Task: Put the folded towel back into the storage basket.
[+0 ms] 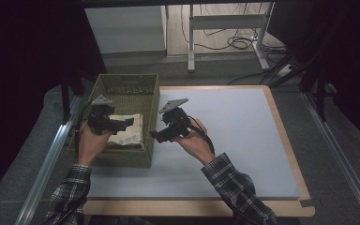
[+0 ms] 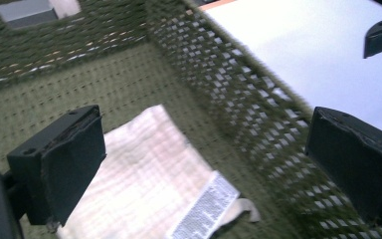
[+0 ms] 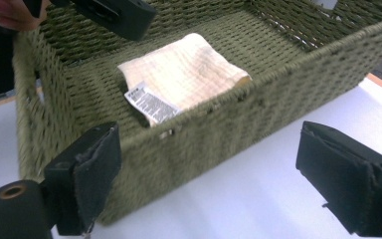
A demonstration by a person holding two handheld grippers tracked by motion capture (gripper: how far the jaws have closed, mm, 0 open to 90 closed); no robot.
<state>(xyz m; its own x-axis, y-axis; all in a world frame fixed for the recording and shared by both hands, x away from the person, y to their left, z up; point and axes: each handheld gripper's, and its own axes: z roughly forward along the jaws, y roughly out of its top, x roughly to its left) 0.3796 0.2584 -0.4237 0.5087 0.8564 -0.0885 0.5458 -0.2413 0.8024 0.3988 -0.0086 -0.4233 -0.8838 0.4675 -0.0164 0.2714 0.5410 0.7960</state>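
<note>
A green woven basket (image 1: 122, 158) stands at the left end of the table. Inside it lies a folded cream cloth (image 1: 130, 133) with a printed label (image 3: 151, 104) at one corner. My left gripper (image 1: 127, 123) hovers over the basket, just above the cloth (image 2: 149, 174), open with nothing between its pads (image 2: 74, 159). My right gripper (image 1: 155, 136) is outside the basket's right wall (image 3: 204, 134), over the mat, pointing at the basket. It is open and empty, its pads (image 3: 343, 184) wide apart. The cloth (image 3: 184, 69) rests flat on the basket floor.
A white mat (image 1: 243, 140) covers the wooden table (image 1: 290, 154), bare to the right of the basket. Metal rails (image 1: 337, 154) run along both sides. Behind the table stand a white frame (image 1: 225, 23) and floor cables (image 1: 239, 43).
</note>
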